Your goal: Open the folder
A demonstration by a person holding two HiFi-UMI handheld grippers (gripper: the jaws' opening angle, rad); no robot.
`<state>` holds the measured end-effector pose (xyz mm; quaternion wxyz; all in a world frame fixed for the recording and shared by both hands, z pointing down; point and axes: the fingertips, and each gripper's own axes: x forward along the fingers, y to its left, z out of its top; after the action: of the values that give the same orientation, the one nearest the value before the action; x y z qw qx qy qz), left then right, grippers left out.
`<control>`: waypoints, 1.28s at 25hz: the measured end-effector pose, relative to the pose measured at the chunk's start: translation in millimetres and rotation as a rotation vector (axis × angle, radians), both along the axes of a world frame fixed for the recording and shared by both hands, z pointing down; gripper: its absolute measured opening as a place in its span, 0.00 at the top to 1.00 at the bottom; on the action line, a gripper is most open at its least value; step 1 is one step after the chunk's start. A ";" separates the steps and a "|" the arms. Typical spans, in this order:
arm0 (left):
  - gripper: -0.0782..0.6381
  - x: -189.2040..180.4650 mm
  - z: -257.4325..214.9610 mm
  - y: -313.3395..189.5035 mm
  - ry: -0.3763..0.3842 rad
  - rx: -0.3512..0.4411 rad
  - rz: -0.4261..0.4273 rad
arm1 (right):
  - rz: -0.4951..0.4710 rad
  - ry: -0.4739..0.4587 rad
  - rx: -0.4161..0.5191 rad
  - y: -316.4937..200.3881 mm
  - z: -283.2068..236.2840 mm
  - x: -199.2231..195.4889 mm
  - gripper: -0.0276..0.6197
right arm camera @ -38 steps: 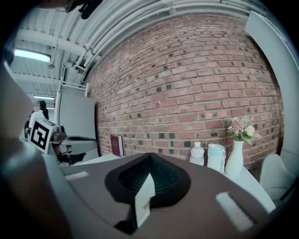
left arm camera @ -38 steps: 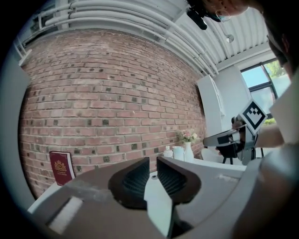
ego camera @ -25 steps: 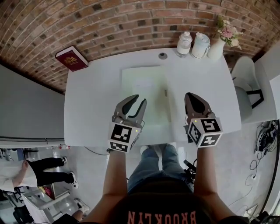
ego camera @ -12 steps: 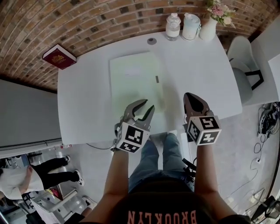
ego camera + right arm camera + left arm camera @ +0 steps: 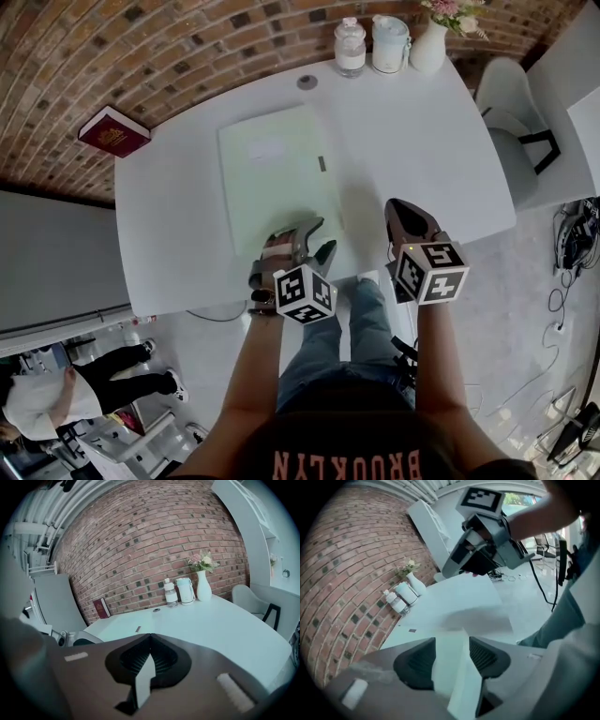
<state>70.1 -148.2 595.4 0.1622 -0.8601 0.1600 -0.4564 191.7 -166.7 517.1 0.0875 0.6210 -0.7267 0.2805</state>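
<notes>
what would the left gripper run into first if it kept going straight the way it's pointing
Most likely the pale green folder, near its front edge. The left gripper angles down at it. Its jaws have just been opening, and the folder's edge shows in the gap, ungripped. Depth is unclear.

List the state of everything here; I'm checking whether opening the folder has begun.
Pale green flat folder: closed, lying on the white table.
Left gripper: jaws apart, just been opening, folder's near edge between them, not gripped.
Right gripper: shut, empty.
Dark red hardcover book: closed.
Clear bottle: upright, capped.
White ceramic vase: upright, holding flowers.
</notes>
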 end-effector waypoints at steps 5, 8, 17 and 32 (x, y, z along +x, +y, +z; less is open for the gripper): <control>0.59 3.6 17.3 -1.9 -0.071 0.032 0.037 | -0.044 -0.020 -0.027 -7.1 6.9 -10.0 0.95; 0.59 2.7 22.1 -5.2 -0.101 0.063 0.044 | -0.080 -0.020 -0.041 -11.5 9.4 -18.9 0.95; 0.73 4.0 11.4 -4.0 0.004 -0.088 -0.002 | -0.224 -0.076 -0.165 -18.7 29.1 -44.5 0.95; 0.78 0.0 -2.8 -4.1 0.191 -0.255 -0.097 | -0.314 -0.146 -0.402 -32.8 85.1 -87.0 0.88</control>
<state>70.1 -152.3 592.6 0.0136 -0.9044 0.1567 -0.3967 104.7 -199.5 602.2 0.1988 0.4490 -0.7480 0.4466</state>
